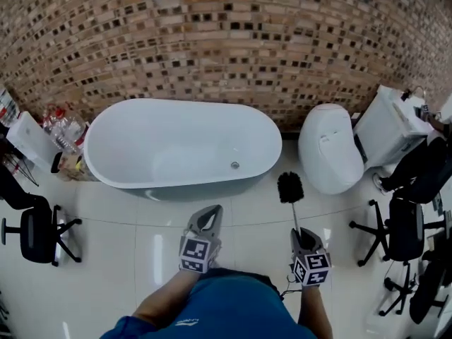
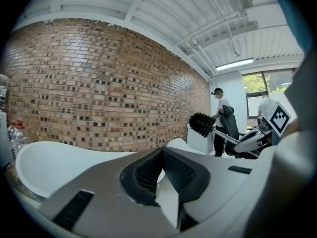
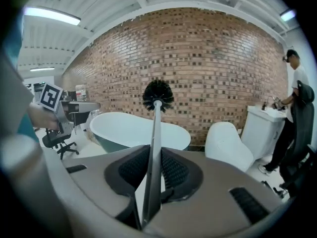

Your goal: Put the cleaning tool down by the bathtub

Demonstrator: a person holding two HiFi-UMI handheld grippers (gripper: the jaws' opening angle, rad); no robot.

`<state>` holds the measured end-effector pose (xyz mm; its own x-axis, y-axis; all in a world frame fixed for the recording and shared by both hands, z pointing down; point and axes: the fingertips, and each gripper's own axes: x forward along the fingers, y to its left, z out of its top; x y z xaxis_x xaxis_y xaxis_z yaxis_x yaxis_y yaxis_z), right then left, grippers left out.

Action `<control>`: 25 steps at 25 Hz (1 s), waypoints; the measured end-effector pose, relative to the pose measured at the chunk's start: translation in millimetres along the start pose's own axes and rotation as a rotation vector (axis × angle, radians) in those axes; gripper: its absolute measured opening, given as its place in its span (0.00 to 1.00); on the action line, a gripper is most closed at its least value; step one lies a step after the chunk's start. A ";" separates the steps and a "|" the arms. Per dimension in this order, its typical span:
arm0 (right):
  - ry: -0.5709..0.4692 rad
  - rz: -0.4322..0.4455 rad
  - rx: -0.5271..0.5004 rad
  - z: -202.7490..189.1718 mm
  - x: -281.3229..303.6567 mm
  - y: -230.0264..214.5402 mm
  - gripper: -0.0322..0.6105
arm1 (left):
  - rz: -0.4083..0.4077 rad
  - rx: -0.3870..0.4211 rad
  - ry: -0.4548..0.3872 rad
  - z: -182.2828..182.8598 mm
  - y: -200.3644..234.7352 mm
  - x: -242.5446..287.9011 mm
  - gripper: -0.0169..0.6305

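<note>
A brick wall [image 1: 226,34] backs a glossy white tiled floor [image 1: 141,239], and a white oval bathtub [image 1: 180,154] stands along the wall. The toilet brush [image 1: 290,189] is in the air off the bathtub's right end, short of the gap between the bathtub and a white toilet [image 1: 328,147]. Its long axis runs from the person toward the wall, bristle head leading. It has a slim grey handle and a round black bristle head.

The right hand-held gripper [image 1: 302,236] clamps the handle between its pads. The left hand-held gripper [image 1: 206,219], in front of the bathtub's middle, has its tips together on nothing.

The right gripper view looks straight up the handle to the head. The left gripper view shows the brush from the side. Only the gripper views show a person [image 2: 220,118] standing beyond the toilet. Only the head view shows a black office chair [image 1: 35,232] off the bathtub's left end.
</note>
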<state>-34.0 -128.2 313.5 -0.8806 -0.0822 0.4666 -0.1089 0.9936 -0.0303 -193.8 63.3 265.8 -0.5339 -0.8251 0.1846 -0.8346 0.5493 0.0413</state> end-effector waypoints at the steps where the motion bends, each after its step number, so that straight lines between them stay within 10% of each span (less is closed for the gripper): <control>1: 0.009 0.030 -0.022 4.2 13.6 19.1 0.18 | 0.018 -0.011 0.004 -3.5 19.3 -7.5 0.03; 12: 0.114 0.376 -0.265 24.7 126.3 191.8 0.17 | 0.248 -0.088 0.011 -32.3 160.3 -106.5 0.03; 25: 0.147 0.757 -0.452 29.5 224.4 278.6 0.18 | 0.520 -0.073 0.060 -45.0 233.7 -139.0 0.03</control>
<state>-275.5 127.8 383.7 -0.5717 0.5878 0.5724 0.6968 0.7162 -0.0395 -308.6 312.3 294.0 -0.8644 -0.4333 0.2550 -0.4488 0.8936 -0.0032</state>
